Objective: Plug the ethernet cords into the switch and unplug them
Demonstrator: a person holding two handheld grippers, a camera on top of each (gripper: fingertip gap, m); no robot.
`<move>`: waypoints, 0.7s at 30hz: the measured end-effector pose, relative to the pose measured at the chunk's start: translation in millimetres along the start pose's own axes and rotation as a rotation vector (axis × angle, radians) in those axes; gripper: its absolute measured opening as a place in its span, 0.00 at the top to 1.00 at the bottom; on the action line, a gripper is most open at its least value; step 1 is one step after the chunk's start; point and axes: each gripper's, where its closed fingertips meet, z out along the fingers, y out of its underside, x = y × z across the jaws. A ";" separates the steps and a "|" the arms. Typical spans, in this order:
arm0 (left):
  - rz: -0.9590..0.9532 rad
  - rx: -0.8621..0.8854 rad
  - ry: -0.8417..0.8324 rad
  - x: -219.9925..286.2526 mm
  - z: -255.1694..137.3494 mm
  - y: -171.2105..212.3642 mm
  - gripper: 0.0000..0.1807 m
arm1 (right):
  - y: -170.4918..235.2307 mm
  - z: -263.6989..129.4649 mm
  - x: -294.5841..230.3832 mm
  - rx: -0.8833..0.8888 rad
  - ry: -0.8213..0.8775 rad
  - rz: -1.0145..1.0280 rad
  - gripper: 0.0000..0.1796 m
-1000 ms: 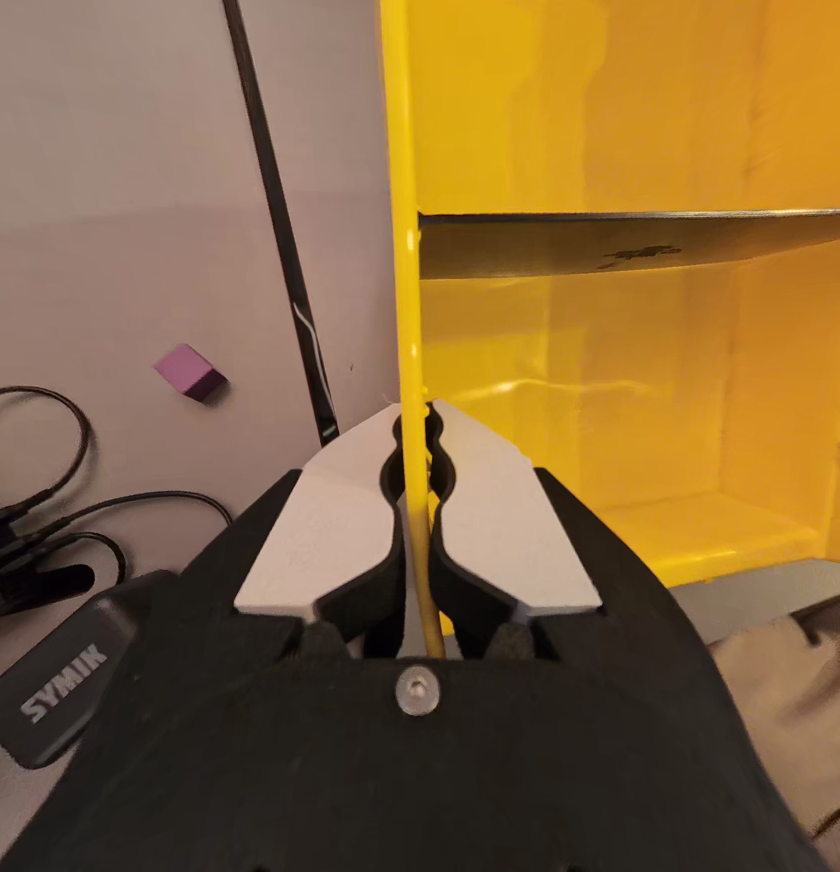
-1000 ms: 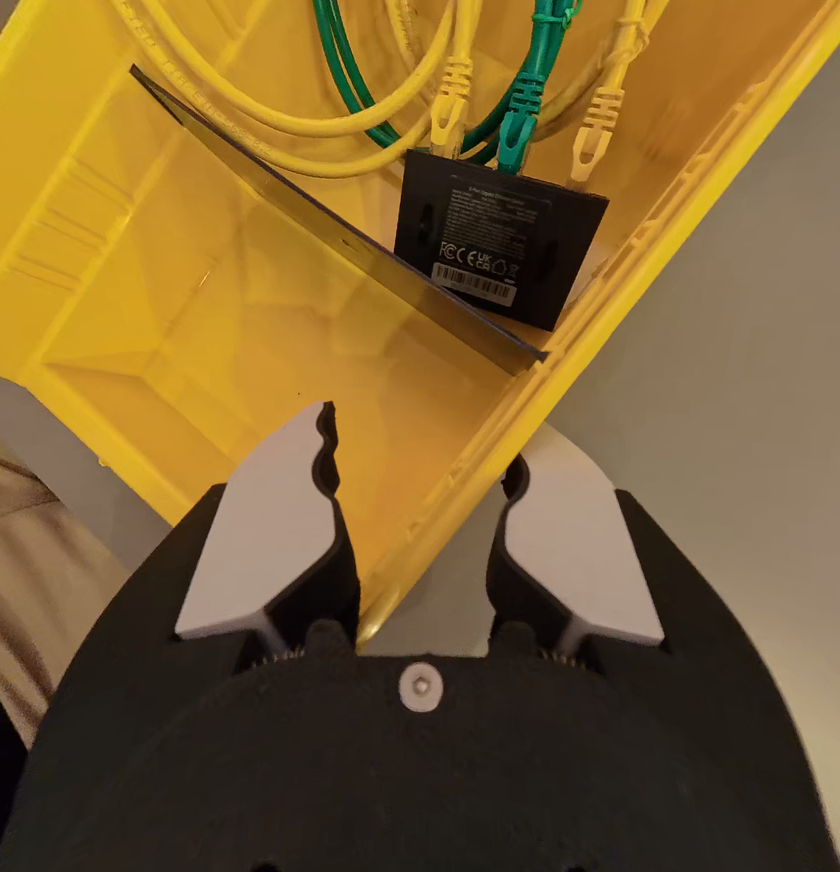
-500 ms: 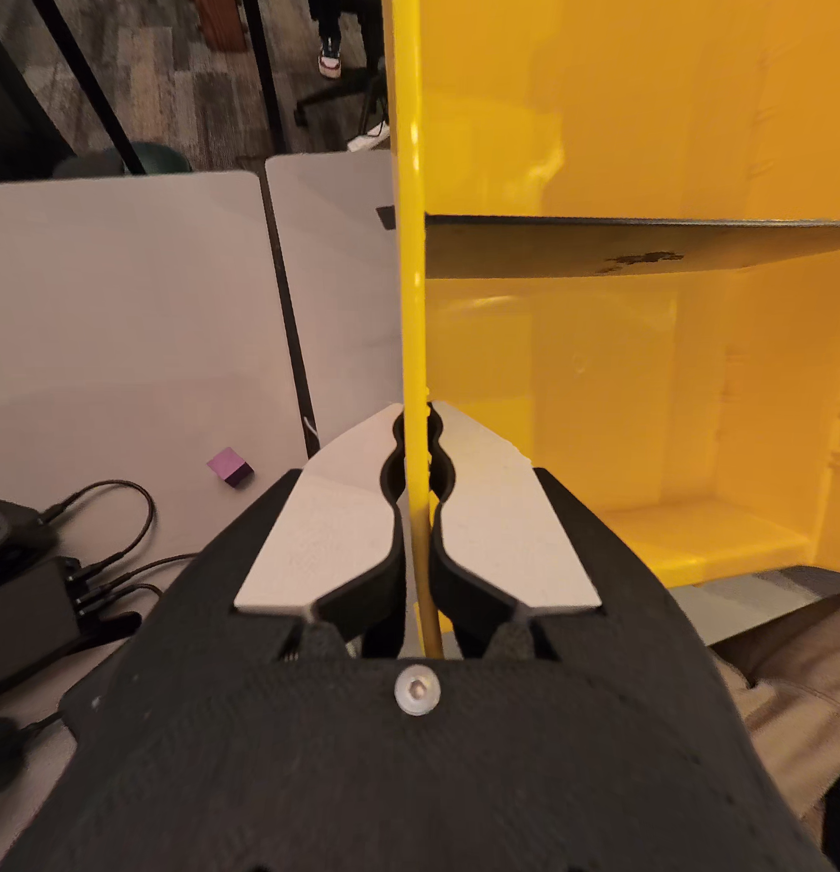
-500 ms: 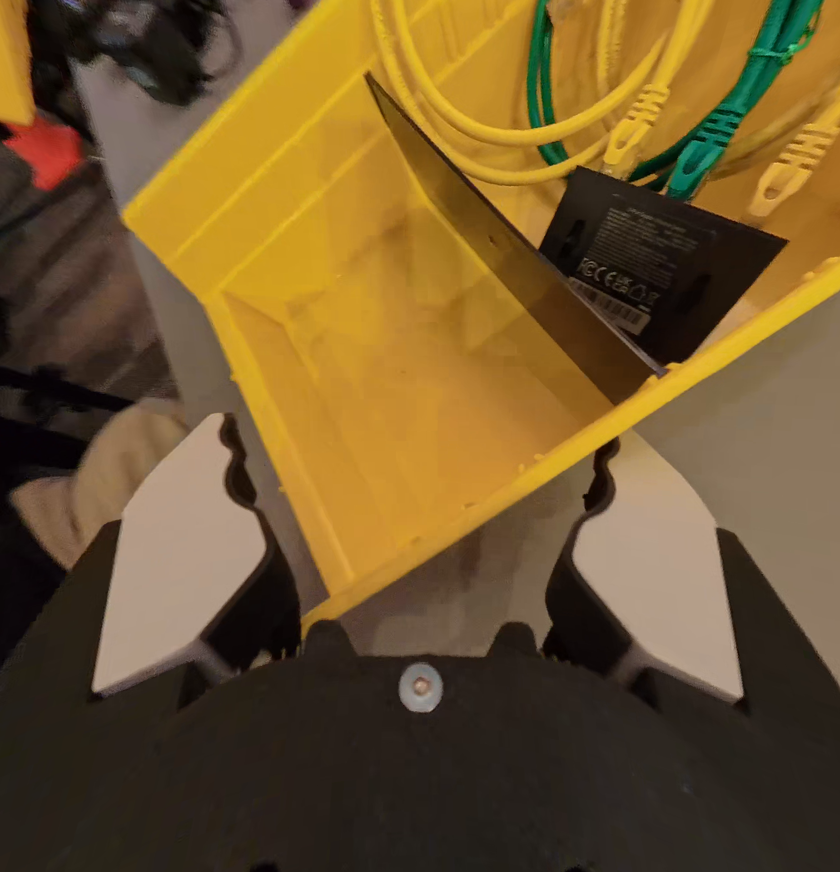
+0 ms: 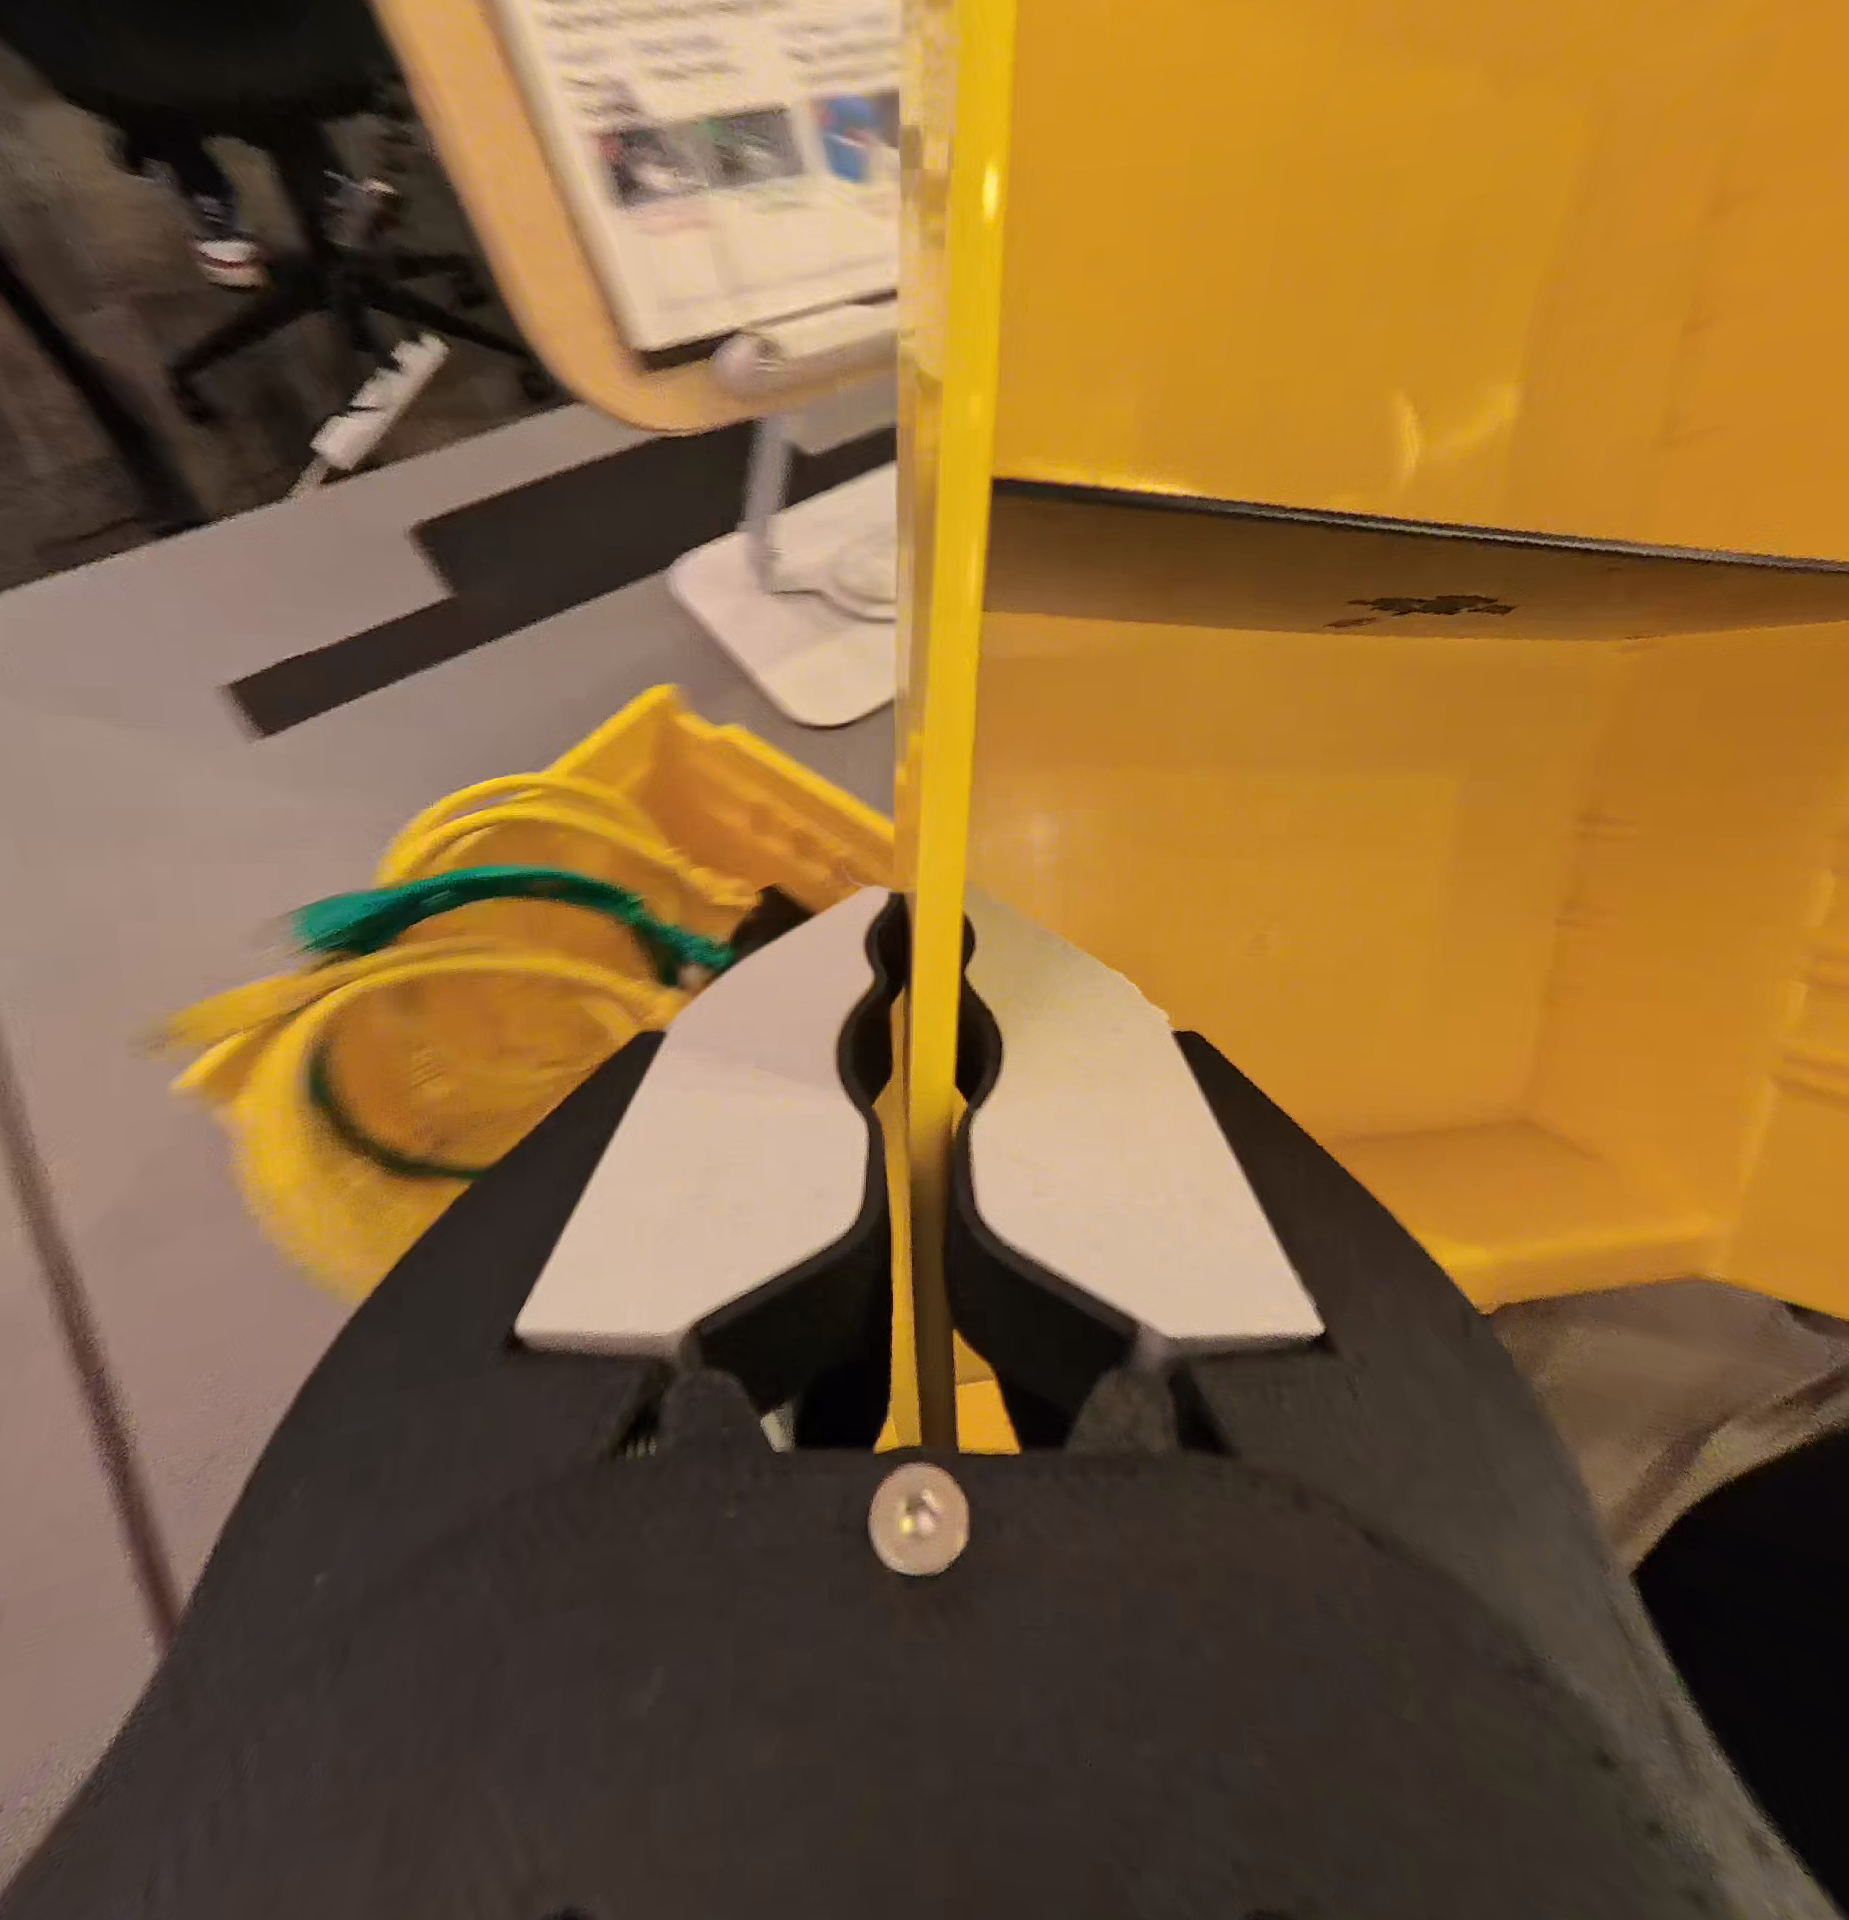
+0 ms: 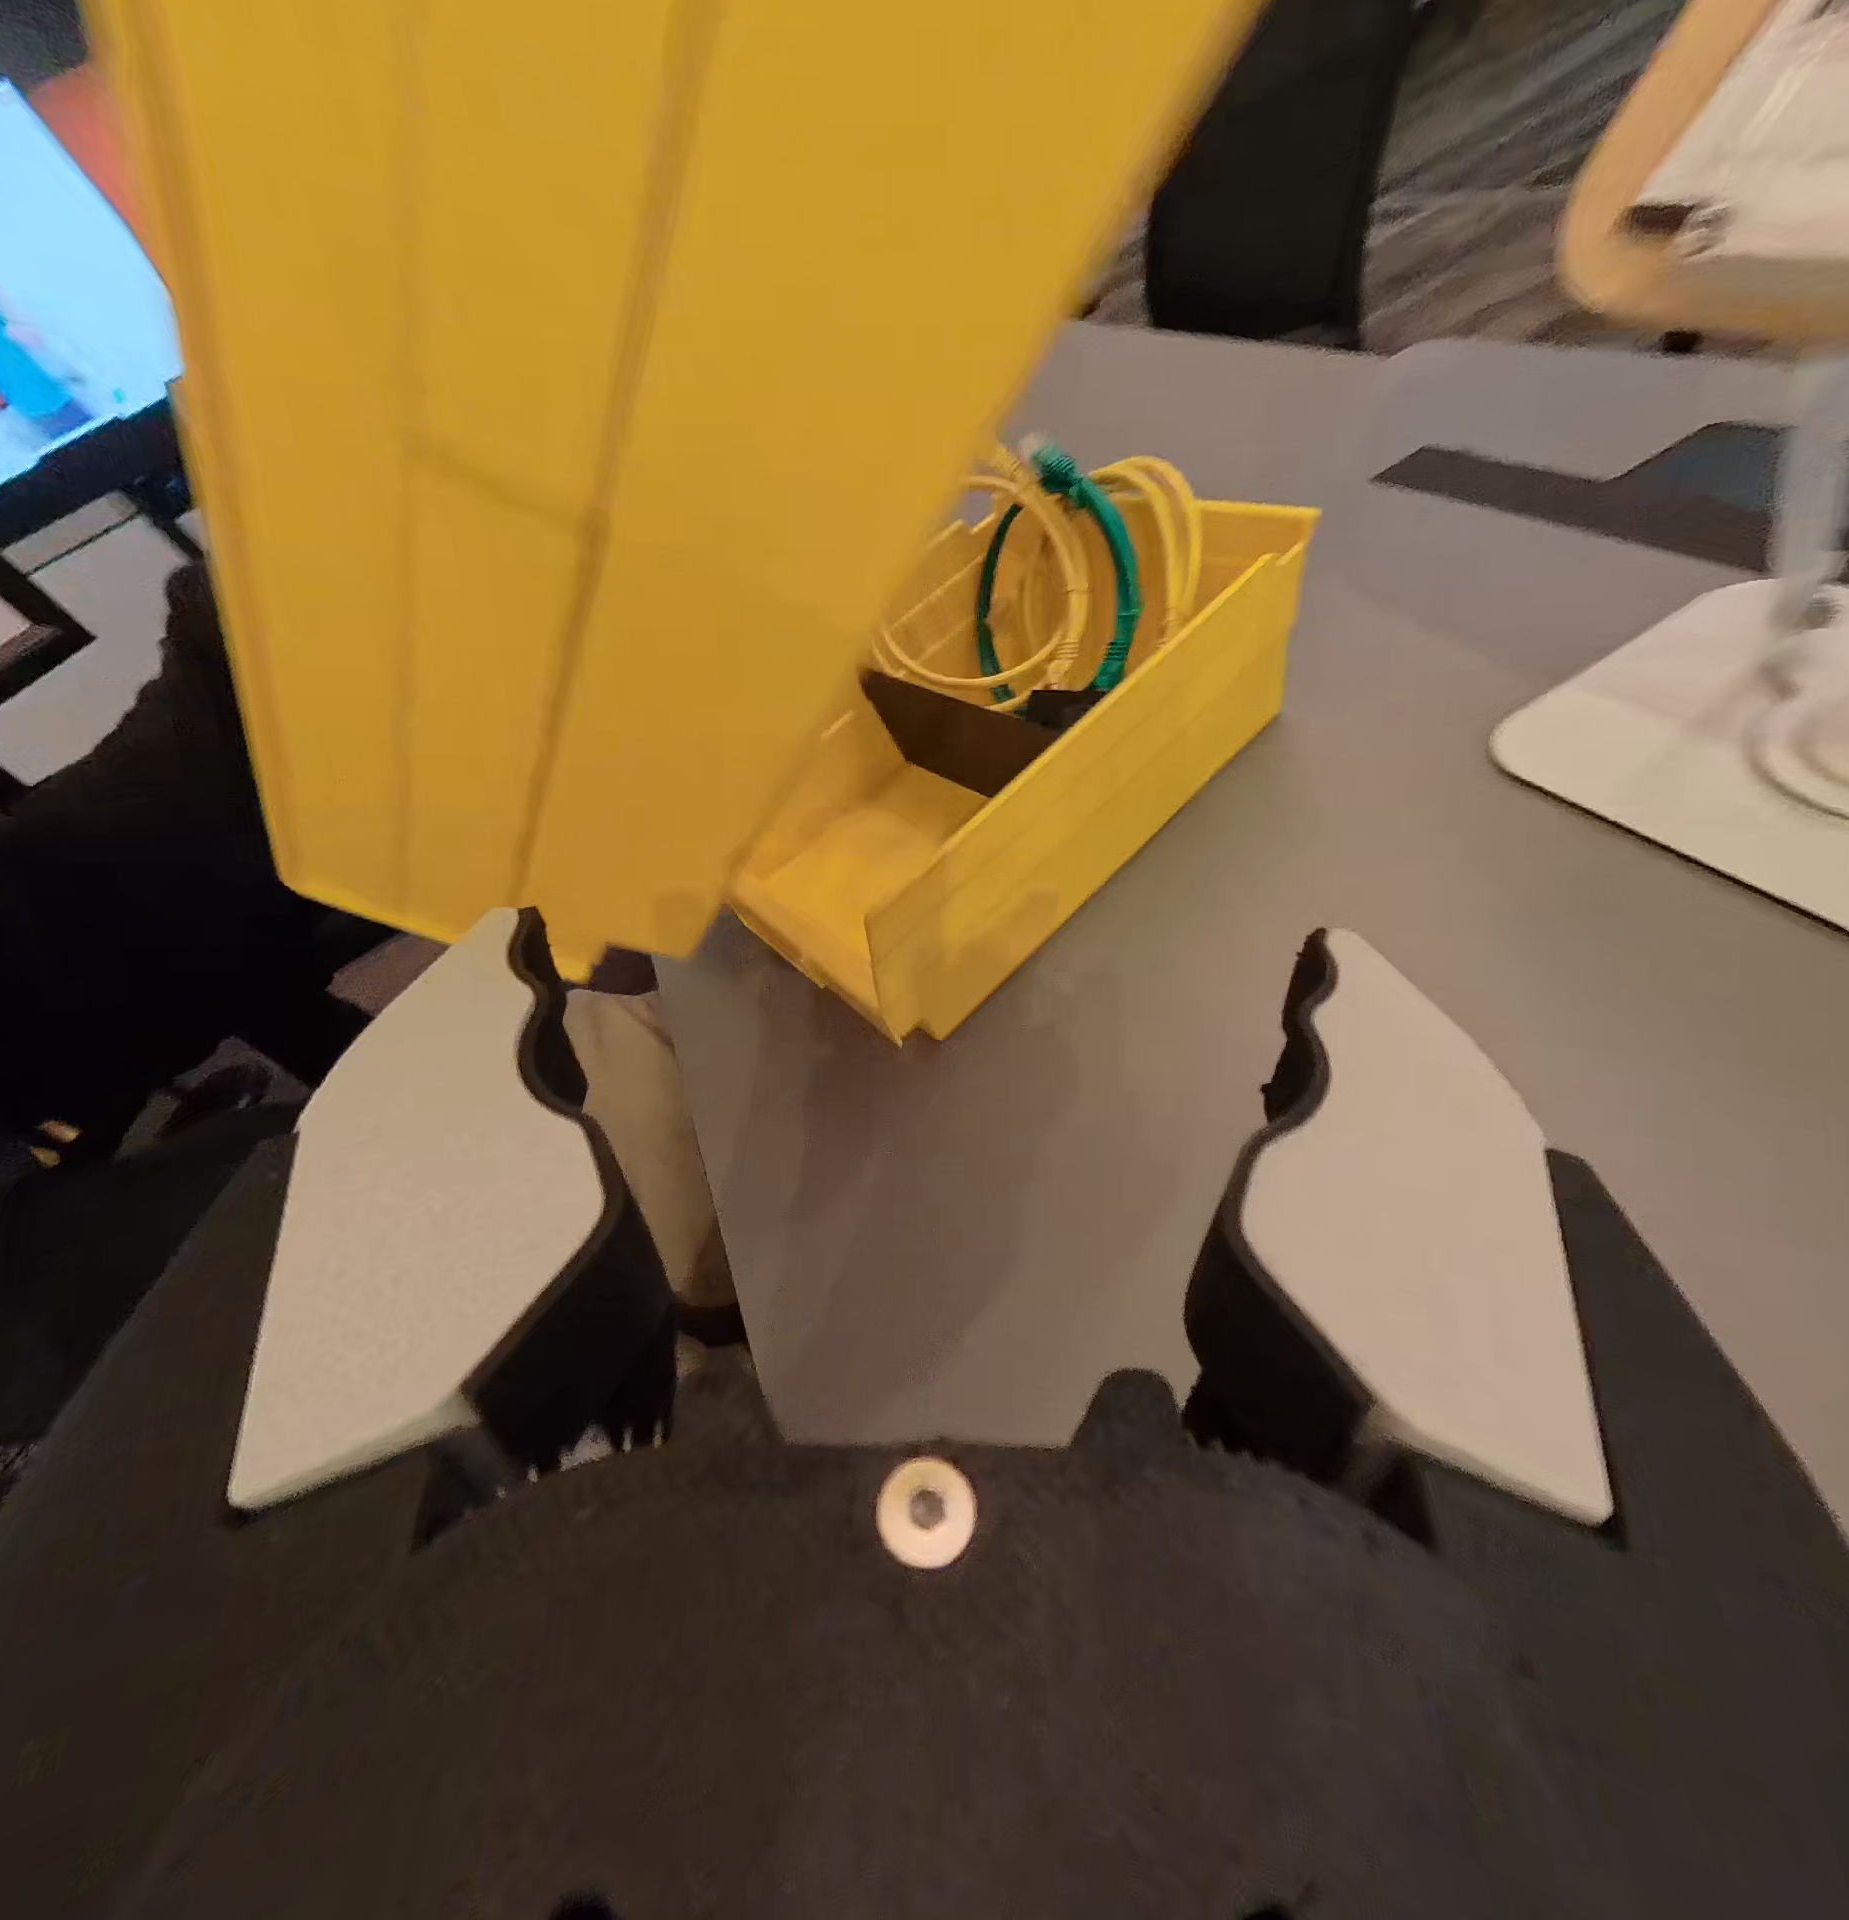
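Looks like the clear-the-way step: getting the empty yellow bin [image 5: 1419, 312] out of the way before any plugging happens. Best to swing it off to the left, well apart from the cord bin [image 6: 1055, 883], and set it down flat on the counter [image 6: 1419, 1091] before letting go, not drop it from up there. Worth keeping it level too, with only one thin side wall pinched and plenty of room to twist. Clamped hard on that wall with the left hand-held gripper [image 5: 925, 935], fingers pressed together with just the yellow edge between them, and a black divider [image 5: 1419, 582] crossing the inside of the bin off to the right. Opposite story with the right hand-held gripper [image 6: 920, 935]: spread wide apart, holding nothing, touching nothing, hanging over bare counter just short of the cord bin's near end. Parked on the counter beyond, that cord bin, with yellow ethernet cords [image 6: 1065, 561] and a green cord [image 6: 1117, 582] coiled in the far half, plus a dark corner [image 6: 1060, 709] low among them, probably the switch, though way too blurry to swear by. Can't tell whether anything's plugged in. Probably smart to keep the free gripper clear until the lifted bin is down.
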 end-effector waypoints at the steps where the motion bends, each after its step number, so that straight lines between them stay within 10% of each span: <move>1: 0.018 -0.021 0.033 16.9 20.4 -1.8 0.97 | 1.3 -18.8 0.9 0.024 0.041 -0.005 0.29; 9: 0.192 -0.196 0.187 138.6 162.5 -9.4 0.97 | 59.2 -135.3 -1.0 0.215 0.308 0.105 0.35; 21: 0.121 -0.409 0.360 227.3 265.1 46.8 0.94 | 154.2 -155.9 47.8 -0.121 0.743 0.151 0.37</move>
